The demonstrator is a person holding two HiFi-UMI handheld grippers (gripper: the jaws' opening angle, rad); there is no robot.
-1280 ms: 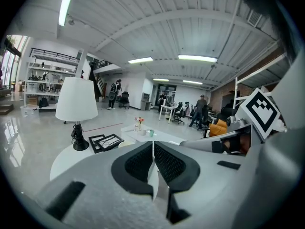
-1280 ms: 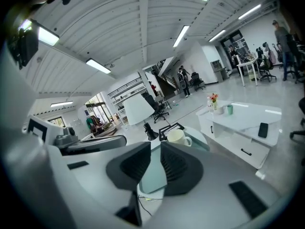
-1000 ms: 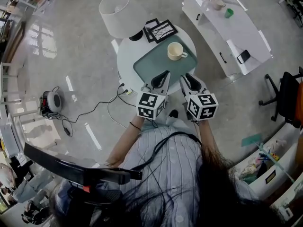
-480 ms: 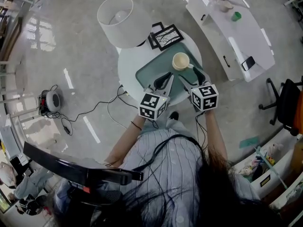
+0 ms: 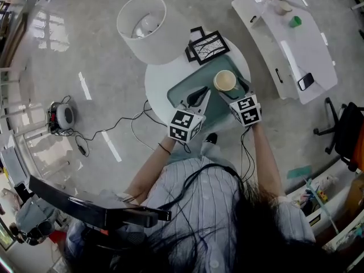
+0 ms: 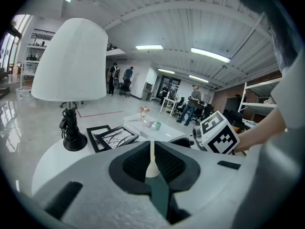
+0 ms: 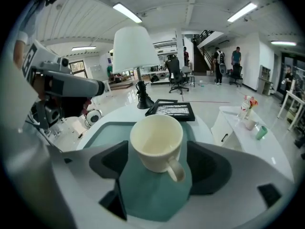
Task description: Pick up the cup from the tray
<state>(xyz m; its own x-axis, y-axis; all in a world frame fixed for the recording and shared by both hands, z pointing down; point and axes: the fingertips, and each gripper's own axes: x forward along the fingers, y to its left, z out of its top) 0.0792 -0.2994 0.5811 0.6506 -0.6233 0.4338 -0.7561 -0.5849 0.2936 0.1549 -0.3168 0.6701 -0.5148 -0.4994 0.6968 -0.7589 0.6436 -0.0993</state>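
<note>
Now your right tool [image 5: 234, 92] has its jaws wide apart; they have just been opening. The cup [image 5: 226, 81] stands between them, and the pads seem to stand clear of its sides, though the head view is too small to be sure. The cup is upright and empty, cream in colour. It sits on the teal tray [image 5: 183, 90] near the tray's far right corner, with its handle [image 7: 177, 168] turned back toward your right tool.

Your left tool [image 5: 199, 92] has its jaws together with only a thin slit between the pads and nothing in it. It is over the middle of the tray, beside the right tool and apart from the cup.

The tray lies on a round white tabletop [image 5: 158, 83]. A white lamp [image 5: 149, 21] and two black picture frames [image 5: 207, 45] stand at the far edge.
</note>
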